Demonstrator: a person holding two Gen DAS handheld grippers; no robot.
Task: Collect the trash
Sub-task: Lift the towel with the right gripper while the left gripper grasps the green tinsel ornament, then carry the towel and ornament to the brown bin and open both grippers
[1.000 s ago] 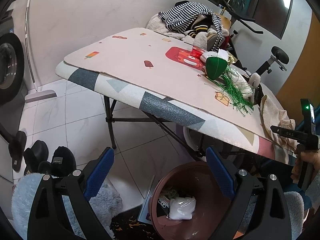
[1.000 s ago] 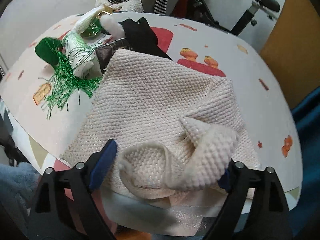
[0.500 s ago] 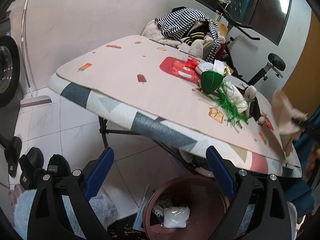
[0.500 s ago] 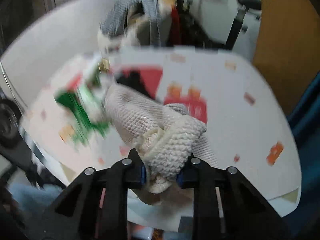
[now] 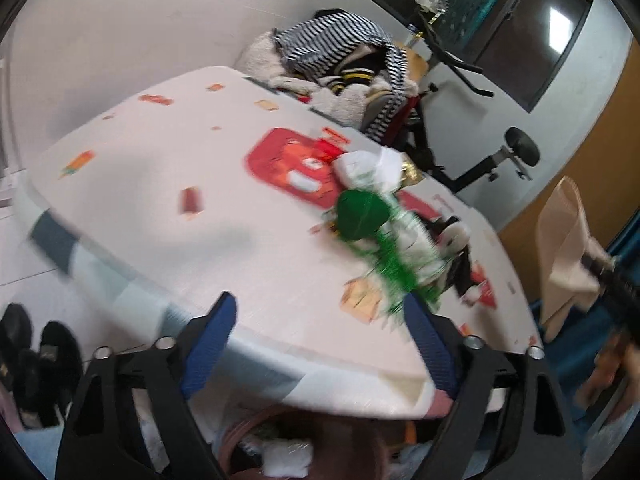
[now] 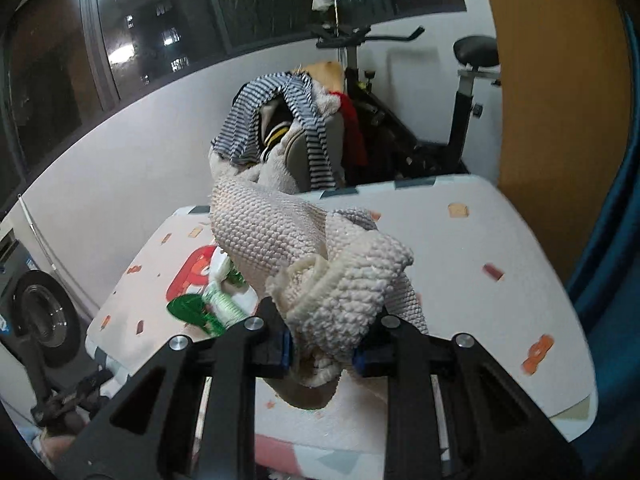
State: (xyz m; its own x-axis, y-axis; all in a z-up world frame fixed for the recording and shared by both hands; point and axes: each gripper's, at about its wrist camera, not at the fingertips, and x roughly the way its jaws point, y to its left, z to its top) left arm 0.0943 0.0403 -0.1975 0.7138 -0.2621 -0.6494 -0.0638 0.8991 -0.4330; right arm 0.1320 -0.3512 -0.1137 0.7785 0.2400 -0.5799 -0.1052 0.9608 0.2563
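- At the far left of the left wrist view, black slippers (image 5: pixel 38 364) lie on the floor beside the worktop (image 5: pixel 168 208).
- The left tongs (image 5: pixel 320 344) hang over the near edge of the worktop with their blue-padded jaws wide apart and closing; nothing is between them.
- Just below those tongs, under the worktop edge, the rim of a brown bin (image 5: pixel 240 436) shows with a white crumpled lump (image 5: pixel 286 456) inside it.
- The worktop carries a pale cover printed with small orange and red shapes and one large red patch (image 5: pixel 288 164).
- Right of the middle of the worktop lies a heap of trash: a green cap-like piece (image 5: pixel 362 214) with green shredded strands (image 5: pixel 396 276), white wrappers (image 5: pixel 368 164) behind it, and a dark item with white bits just to its right; the blur hides what that is.
- Behind the worktop, a striped garment (image 5: pixel 332 46) is draped over a pile of clothes, with an exercise bike (image 5: pixel 476 160) to the right of it.
- At the right edge of that view, a cream knitted cloth (image 5: pixel 564 248) hangs in the air clear of the worktop, pinched by the right tongs.
- In the right wrist view, the right tongs (image 6: pixel 322 350) are clenched on a bunched fold of the cream knitted cloth, which rises above the fingers and droops below them, over the worktop.
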